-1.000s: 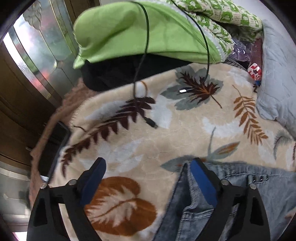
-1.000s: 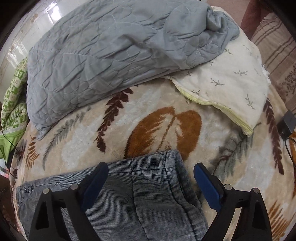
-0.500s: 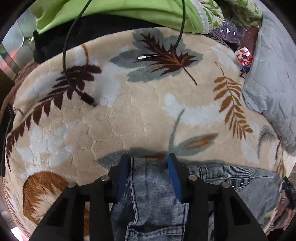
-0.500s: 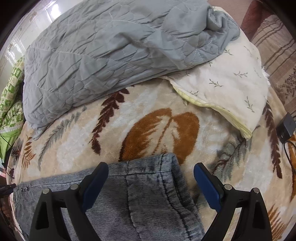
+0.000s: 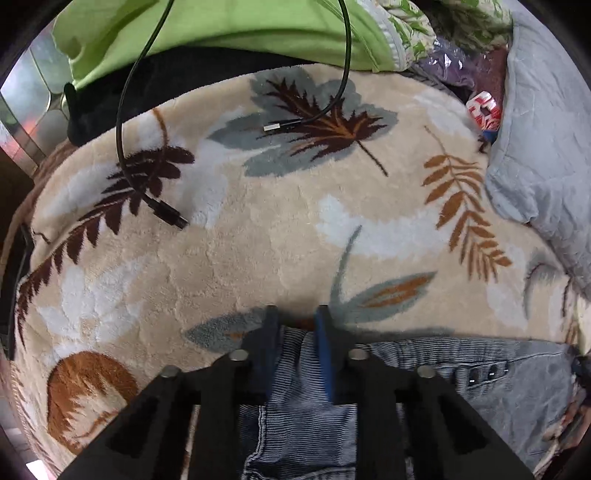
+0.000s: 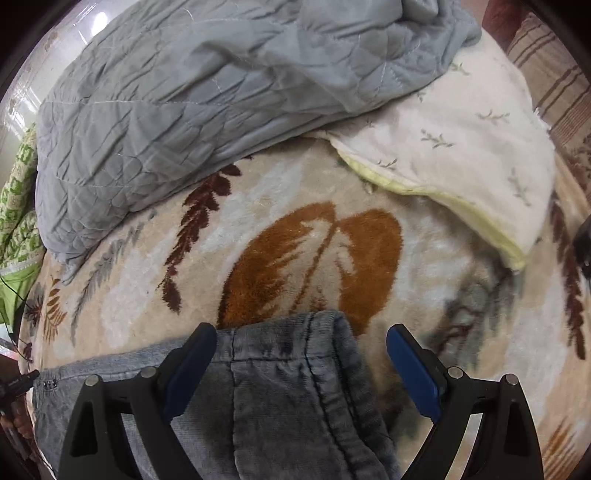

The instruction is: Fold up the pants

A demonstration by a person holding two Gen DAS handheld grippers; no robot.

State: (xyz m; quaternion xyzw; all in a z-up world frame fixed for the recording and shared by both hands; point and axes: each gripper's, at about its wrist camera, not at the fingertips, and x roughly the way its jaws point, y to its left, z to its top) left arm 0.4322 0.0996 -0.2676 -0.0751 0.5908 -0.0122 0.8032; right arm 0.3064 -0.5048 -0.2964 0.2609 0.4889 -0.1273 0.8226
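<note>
Pinching a fold of the pants [image 5: 295, 417] with my left tongs [image 5: 297, 328], I see the two blue pads drawn close together with a ridge of striped denim gathered between them; the fabric lies on the leaf-patterned blanket [image 5: 258, 251] that covers the bed, with its top hem running off toward the right edge of the view, where a short row of small dark studs [image 5: 487, 374] shows on the cloth; beyond the tongs two black cables lie loose on the blanket, one ending in a dark plug [image 5: 170, 216], the other in a silver connector [image 5: 271, 128]; a green cloth [image 5: 221, 26] and something black beneath it are heaped at the far edge, and a grey quilt [image 5: 546, 147] bulges in from the right.

My right tongs [image 6: 301, 354] stand wide, their blue pads well apart and gripping nothing; the left pad sits over the denim, while the right one hangs over bare blanket just beside the pants [image 6: 288, 387]; the rounded corner of the garment rests between the two pads, on the large brown leaf [image 6: 314, 258] woven into the blanket [image 6: 129, 295]; further back the grey quilt [image 6: 184, 92] is piled across the bed, overlapping a cream cover with small sprigs and a pale yellow edge [image 6: 461, 147].
</note>
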